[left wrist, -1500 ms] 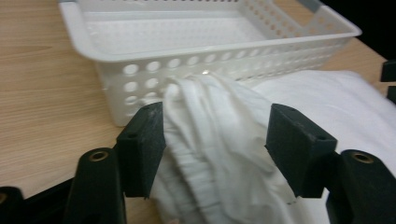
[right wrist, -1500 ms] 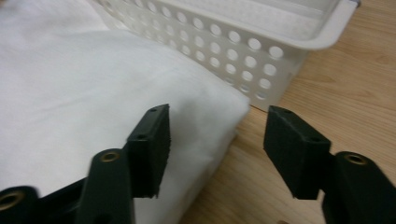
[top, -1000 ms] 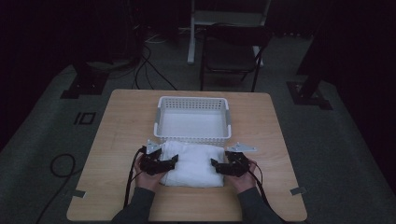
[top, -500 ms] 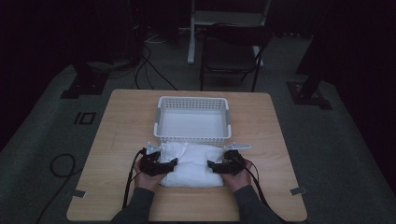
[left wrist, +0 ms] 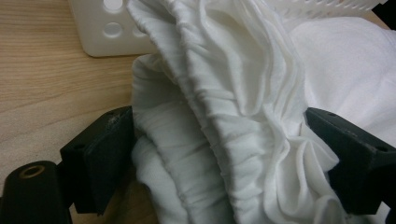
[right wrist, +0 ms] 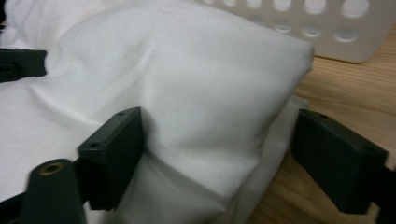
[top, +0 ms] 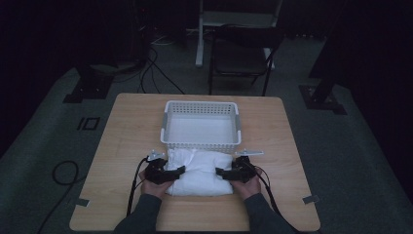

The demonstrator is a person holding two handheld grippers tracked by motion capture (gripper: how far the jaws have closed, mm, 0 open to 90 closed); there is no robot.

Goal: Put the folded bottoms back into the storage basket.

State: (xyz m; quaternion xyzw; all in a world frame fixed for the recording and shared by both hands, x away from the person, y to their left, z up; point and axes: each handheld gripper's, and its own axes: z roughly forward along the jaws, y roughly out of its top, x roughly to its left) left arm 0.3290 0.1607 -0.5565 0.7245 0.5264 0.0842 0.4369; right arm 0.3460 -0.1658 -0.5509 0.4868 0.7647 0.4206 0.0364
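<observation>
Presently, a folded white cloth [top: 198, 171] is seen lying on the wooden table [top: 122, 131], its long axis running from nine to three o'clock across the high view, with the white basket [top: 201, 124] just beyond it at twelve o'clock.

The left gripper [top: 176, 171] is set at the cloth's nine o'clock end, the right gripper [top: 221, 173] at its three o'clock end; each points inward along the long axis, so both are equally near.

In the left gripper view the jaws stand wide, having just been opening, with bunched, gathered folds of cloth [left wrist: 224, 121] lying between them. The fabric fills the gap and brushes the inner faces, yet no firm squeeze can be made out.

In the right gripper view the jaws have just been closing a little from their widest. The folded corner [right wrist: 196, 107] sits between them: the one jaw is touched by cloth, the other stands clear over bare wood. Whether any pinch remains is hard to judge; probably none.

The bundle is judged to need lifting toward twelve o'clock, into the basket.
</observation>
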